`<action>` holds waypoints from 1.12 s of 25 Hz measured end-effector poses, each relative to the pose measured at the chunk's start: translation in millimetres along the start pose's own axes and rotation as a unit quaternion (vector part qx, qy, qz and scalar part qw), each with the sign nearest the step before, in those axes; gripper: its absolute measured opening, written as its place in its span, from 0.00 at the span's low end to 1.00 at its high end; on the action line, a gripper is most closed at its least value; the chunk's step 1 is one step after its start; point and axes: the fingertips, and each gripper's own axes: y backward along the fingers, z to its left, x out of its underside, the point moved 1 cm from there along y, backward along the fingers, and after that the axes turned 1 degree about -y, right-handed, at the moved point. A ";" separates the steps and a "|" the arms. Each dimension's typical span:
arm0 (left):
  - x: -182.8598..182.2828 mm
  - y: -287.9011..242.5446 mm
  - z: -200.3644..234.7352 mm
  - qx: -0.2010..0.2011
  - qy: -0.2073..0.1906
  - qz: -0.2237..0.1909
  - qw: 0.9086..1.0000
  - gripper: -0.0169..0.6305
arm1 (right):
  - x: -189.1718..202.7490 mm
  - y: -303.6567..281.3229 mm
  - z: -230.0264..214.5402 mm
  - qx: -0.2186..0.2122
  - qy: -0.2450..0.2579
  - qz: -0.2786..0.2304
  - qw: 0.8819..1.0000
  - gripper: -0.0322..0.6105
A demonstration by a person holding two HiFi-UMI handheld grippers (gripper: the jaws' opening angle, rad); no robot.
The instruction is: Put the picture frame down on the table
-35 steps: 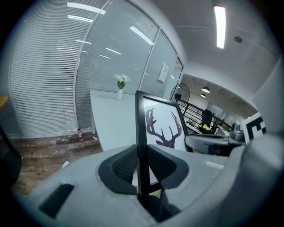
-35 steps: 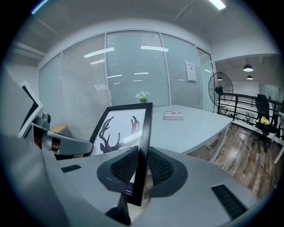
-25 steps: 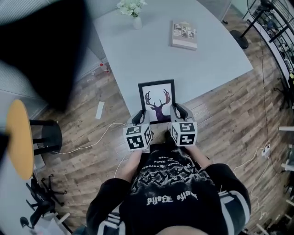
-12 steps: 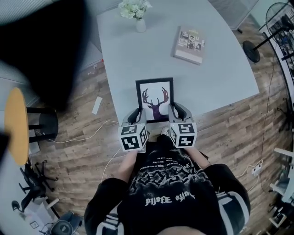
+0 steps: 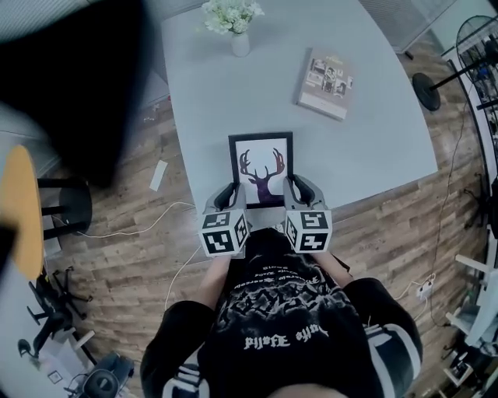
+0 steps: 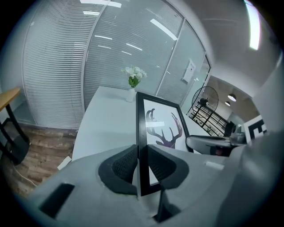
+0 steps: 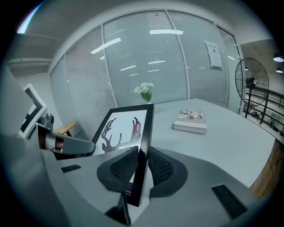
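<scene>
A black picture frame (image 5: 262, 168) with a purple deer-antler print hangs face up over the near edge of the light grey table (image 5: 210, 93). My left gripper (image 5: 231, 193) is shut on the frame's left side bar (image 6: 140, 146). My right gripper (image 5: 293, 189) is shut on its right side bar (image 7: 144, 150). In the left gripper view the frame stands edge-on between the dark pads (image 6: 123, 164). From the right gripper view the print (image 7: 122, 131) faces left, with the other gripper beyond it.
A white vase of flowers (image 5: 236, 22) stands at the table's far edge and a book (image 5: 325, 74) lies at the far right. A black stool with a yellow seat (image 5: 31, 214) and cables (image 5: 148, 229) are on the wooden floor to the left.
The frame and both grippers have moved forward over the table's near edge, and the view has shifted a little. Both grips are unchanged.
</scene>
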 end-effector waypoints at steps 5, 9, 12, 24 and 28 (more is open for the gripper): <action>-19.2 -4.0 5.4 0.003 -0.007 -0.014 1.000 0.16 | -18.5 -12.0 1.2 0.008 0.005 -0.013 1.000 0.15; -38.7 -11.1 9.0 0.007 -0.008 -0.028 1.000 0.15 | -37.0 -19.4 0.8 0.010 0.013 -0.030 0.999 0.15; -51.9 -16.7 7.2 0.011 -0.022 -0.035 0.999 0.15 | -46.7 -24.1 -3.8 0.014 0.014 -0.034 0.999 0.15; -88.9 -51.6 16.3 0.020 -0.019 -0.040 0.999 0.16 | -80.1 -65.0 -18.7 0.021 0.022 -0.029 0.999 0.15; -93.7 -62.6 24.5 0.018 -0.009 -0.036 0.999 0.16 | -83.0 -81.3 -20.1 0.020 0.020 -0.023 0.999 0.15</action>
